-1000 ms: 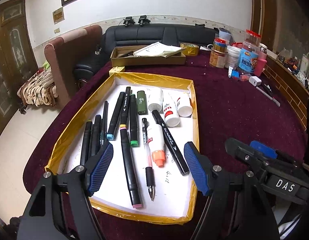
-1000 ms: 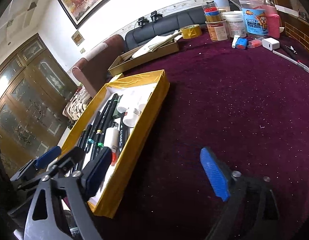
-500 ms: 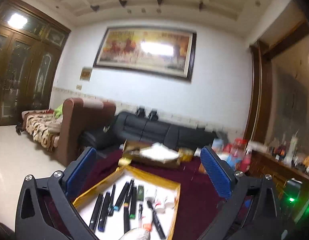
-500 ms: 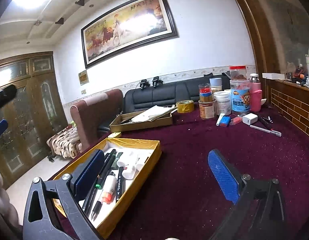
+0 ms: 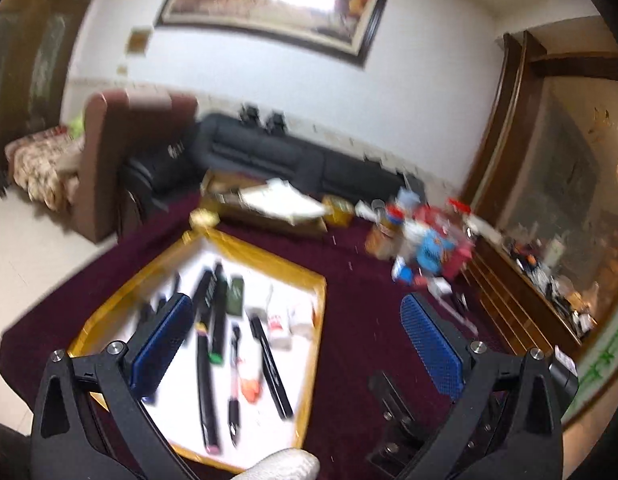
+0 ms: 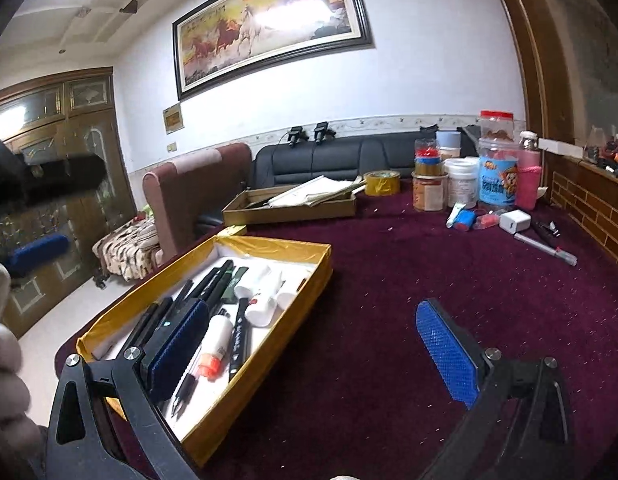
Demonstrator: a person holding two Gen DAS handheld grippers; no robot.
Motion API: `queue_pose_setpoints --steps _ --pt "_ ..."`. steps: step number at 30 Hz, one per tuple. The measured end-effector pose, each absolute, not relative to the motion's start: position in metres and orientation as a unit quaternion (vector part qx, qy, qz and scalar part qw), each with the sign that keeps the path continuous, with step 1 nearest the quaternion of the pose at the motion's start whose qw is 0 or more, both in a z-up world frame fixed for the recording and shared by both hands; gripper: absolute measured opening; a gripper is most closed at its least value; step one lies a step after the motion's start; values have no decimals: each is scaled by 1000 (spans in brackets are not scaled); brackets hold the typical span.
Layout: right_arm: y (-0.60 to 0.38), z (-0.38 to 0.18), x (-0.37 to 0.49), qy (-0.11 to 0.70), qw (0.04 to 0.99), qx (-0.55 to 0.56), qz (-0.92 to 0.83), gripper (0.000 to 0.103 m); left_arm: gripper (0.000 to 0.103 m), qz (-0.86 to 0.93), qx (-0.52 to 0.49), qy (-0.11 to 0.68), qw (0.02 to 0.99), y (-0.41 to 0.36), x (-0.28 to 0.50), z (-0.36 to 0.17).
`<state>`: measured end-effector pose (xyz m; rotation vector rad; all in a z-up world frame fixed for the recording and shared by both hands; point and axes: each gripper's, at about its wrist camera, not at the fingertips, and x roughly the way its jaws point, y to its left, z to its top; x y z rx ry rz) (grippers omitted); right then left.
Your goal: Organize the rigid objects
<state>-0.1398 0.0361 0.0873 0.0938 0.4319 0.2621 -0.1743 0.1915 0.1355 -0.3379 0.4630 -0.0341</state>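
A living room with a white wall, one long framed horse painting [image 6: 269, 28] and a black sofa [image 6: 349, 158] lies behind a table covered in dark red cloth [image 6: 429, 300]. On the cloth sits one gold-edged tray [image 6: 305, 284] with a white floor, holding the task's things: about eight dark markers and pens [image 6: 213, 280] lying lengthwise, three white tubes [image 6: 265, 292] at the far end, and one white bottle with an orange cap [image 6: 215, 342]. Behind it sits one flat cardboard box [image 6: 289, 210] of papers, and at the far right a cluster of jars [image 6: 497, 160]. The left gripper [image 5: 297, 344] hangs above the tray, jaws spread wide with nothing between them; the right gripper [image 6: 313, 352] hangs over the tray's right edge, likewise spread and empty. Half a second ago the left camera faced the wall; it has since tipped back down toward the tray, its picture blurred, while the right view has lowered slightly.
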Motion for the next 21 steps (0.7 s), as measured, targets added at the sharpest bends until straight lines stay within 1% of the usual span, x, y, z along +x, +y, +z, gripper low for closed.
queue_pose_setpoints --steps 4,10,14,21 --pt "40 78 -133 226 961 49 150 102 103 13 -142 258 956 179 -172 131" --pt "51 64 -117 272 947 51 166 102 103 75 -154 255 952 203 -182 133" --pt "57 63 -123 270 948 41 164 102 103 102 -176 253 946 224 -183 131" --pt "59 72 -135 260 955 19 140 102 103 90 -179 254 946 229 -183 125"
